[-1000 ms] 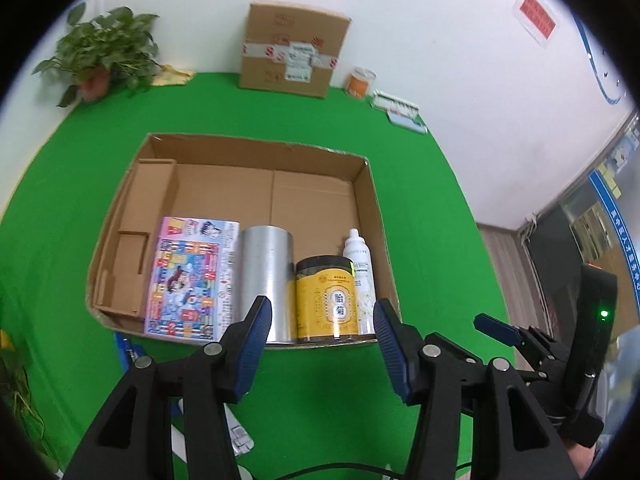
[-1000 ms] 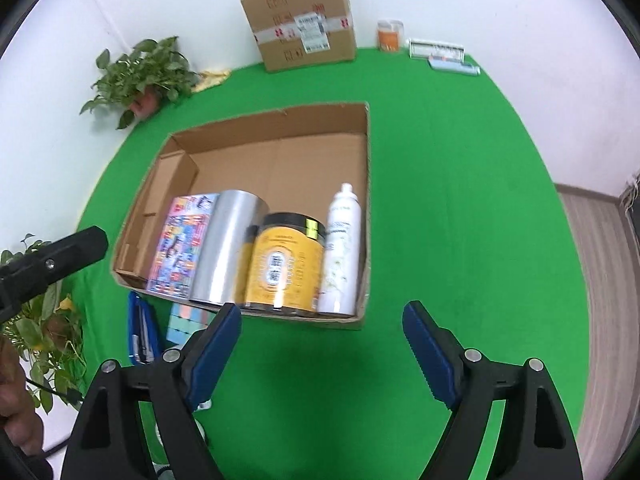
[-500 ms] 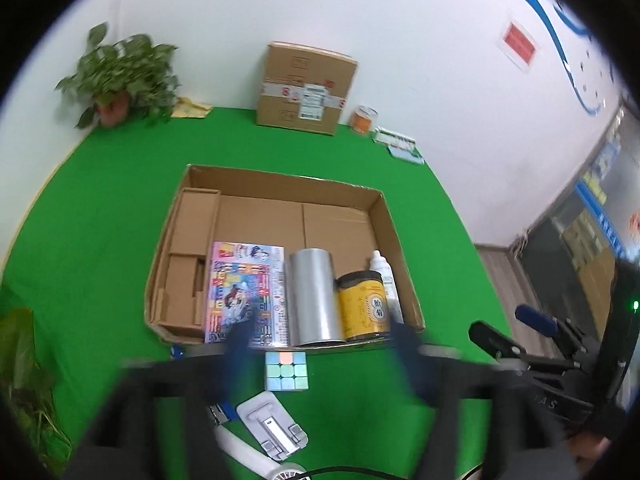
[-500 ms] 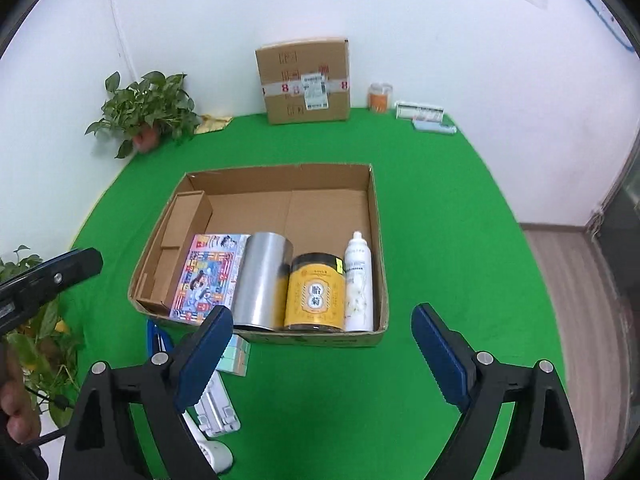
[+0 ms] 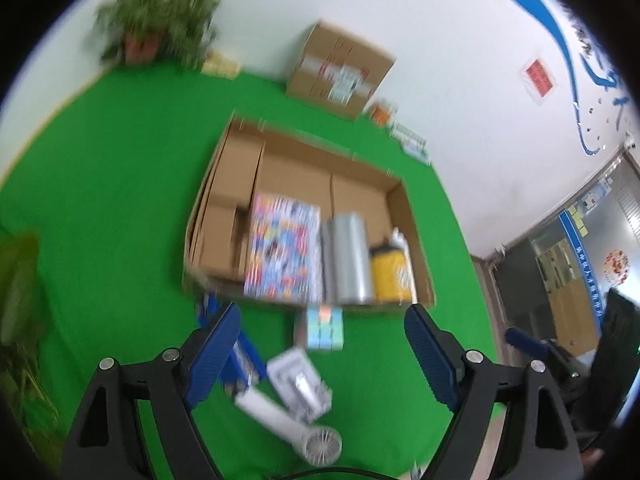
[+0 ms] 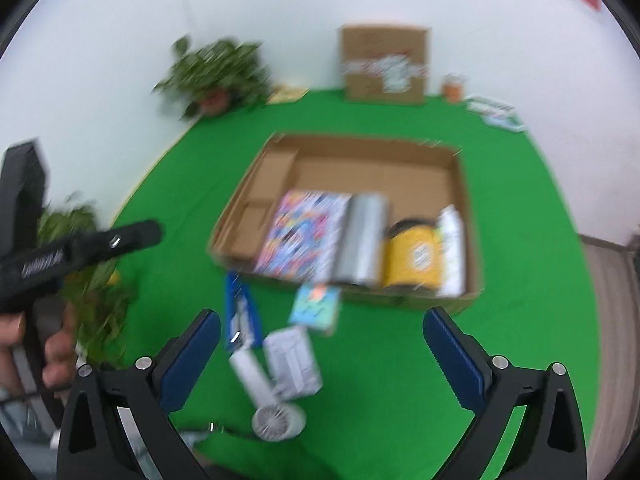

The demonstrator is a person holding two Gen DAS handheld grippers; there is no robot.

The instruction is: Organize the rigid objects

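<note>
An open cardboard box lies on the green floor cloth. Along its near wall are a colourful book, a silver cylinder, a yellow jar and a white bottle. In front of it lie a pastel cube, a blue flat item, a white pack and a white hand fan. My left gripper is open and empty above these loose things. My right gripper hangs over the same spot, its jaws opening with nothing between them. Both views are blurred.
A sealed carton, a potted plant and small packets stand along the white wall. Another plant is at the cloth's left edge. A hand holds the left gripper's handle. Grey flooring begins on the right.
Both grippers have pulled back from the box and opened wider. The cube, blue item, white pack and fan have come into view in front of the box.
</note>
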